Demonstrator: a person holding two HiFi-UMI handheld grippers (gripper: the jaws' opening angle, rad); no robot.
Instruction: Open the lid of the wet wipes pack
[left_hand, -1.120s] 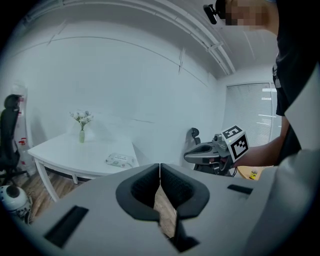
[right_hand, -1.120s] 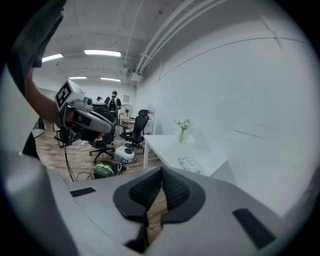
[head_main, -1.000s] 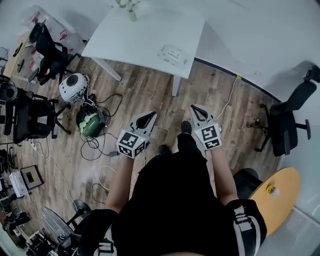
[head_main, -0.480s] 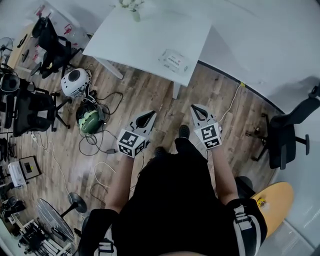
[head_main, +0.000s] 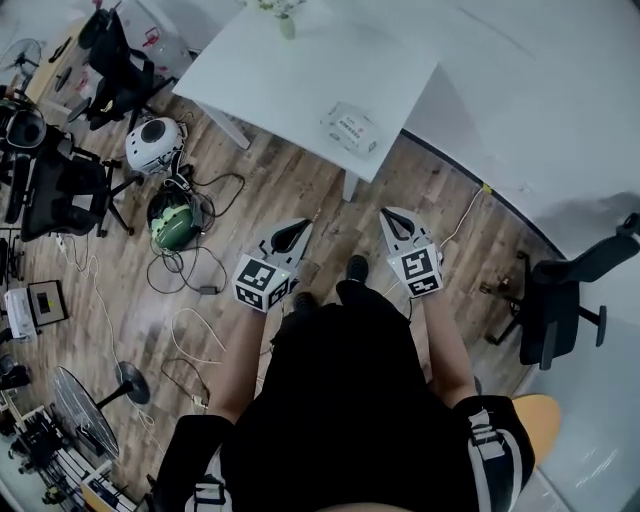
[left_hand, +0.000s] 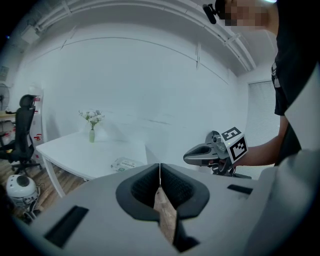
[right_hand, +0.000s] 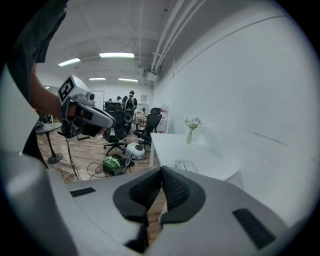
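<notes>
Left hand-held gripper (head_main: 299, 229), right hand-held gripper (head_main: 390, 217), closed empty, wipes pack (head_main: 350, 127) near table (head_main: 300, 70) edge

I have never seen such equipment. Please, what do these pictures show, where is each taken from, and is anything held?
A person stands on a wooden floor, holding a left hand-held gripper and a right hand-held gripper. One picture comes from a camera on the person's head, looking down; the other two from cameras on the hand-held grippers, looking along their jaws. Both pairs of jaws are shut and empty. Ahead stands a white table with a wet wipes pack and a vase of flowers on it, some way off.
</notes>
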